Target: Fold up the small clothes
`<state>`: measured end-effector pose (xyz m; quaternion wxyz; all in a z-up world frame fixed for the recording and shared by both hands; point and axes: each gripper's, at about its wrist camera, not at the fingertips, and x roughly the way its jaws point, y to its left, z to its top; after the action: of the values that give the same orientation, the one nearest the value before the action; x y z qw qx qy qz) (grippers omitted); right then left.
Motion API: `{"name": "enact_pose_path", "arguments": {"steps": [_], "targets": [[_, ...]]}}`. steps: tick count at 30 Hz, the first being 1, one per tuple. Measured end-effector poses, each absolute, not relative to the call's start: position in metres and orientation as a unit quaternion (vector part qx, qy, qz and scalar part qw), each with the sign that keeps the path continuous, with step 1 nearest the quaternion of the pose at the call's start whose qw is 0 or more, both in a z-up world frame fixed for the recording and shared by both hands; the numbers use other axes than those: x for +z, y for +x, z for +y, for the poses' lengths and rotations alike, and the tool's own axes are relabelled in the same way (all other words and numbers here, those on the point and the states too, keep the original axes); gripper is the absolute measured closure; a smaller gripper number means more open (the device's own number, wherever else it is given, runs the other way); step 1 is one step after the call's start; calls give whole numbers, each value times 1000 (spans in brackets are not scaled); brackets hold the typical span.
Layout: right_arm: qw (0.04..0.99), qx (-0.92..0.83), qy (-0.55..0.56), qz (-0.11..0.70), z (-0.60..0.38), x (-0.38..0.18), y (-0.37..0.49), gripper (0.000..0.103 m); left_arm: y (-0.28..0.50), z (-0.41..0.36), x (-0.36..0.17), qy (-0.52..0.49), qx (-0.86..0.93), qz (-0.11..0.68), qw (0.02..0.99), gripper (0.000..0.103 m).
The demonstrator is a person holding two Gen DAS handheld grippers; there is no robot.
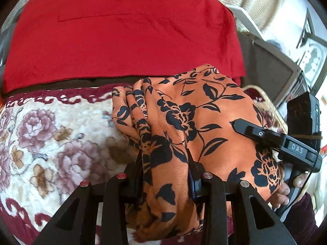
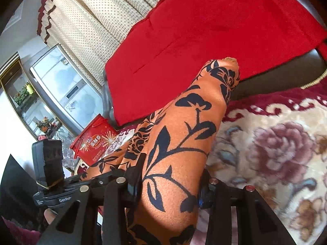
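Observation:
An orange garment with black flower print [image 1: 190, 122] is bunched up over a floral blanket [image 1: 51, 138]. My left gripper [image 1: 165, 163] is shut on a gathered fold of it, cloth spilling over both fingers. My right gripper [image 2: 171, 181] is shut on another part of the same orange garment [image 2: 184, 126], which rises up and away from its fingers. In the left wrist view the right gripper [image 1: 286, 143] lies at the right side against the cloth, a hand on its handle. In the right wrist view the left gripper [image 2: 67, 187] is at the lower left.
A flat red cloth [image 1: 122, 34] lies beyond the garment; it also shows in the right wrist view [image 2: 204, 36]. A red snack tub [image 2: 92, 140] stands at the left. A dotted cream curtain [image 2: 98, 14] and a glass cabinet [image 2: 61, 85] are behind.

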<state>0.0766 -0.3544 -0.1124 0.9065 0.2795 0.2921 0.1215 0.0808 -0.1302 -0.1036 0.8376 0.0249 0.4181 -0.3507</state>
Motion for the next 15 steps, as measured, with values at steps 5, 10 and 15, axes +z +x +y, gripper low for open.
{"name": "enact_pose_path", "arguments": {"steps": [5, 10, 15], "targets": [[885, 117, 301, 334, -378, -147, 75, 62, 70, -159, -138, 82, -329, 445, 829, 67], [857, 87, 305, 406, -394, -193, 90, 59, 58, -172, -158, 145, -301, 432, 838, 62], [866, 73, 280, 407, -393, -190, 86, 51, 67, -163, -167, 134, -303, 440, 835, 48]]}}
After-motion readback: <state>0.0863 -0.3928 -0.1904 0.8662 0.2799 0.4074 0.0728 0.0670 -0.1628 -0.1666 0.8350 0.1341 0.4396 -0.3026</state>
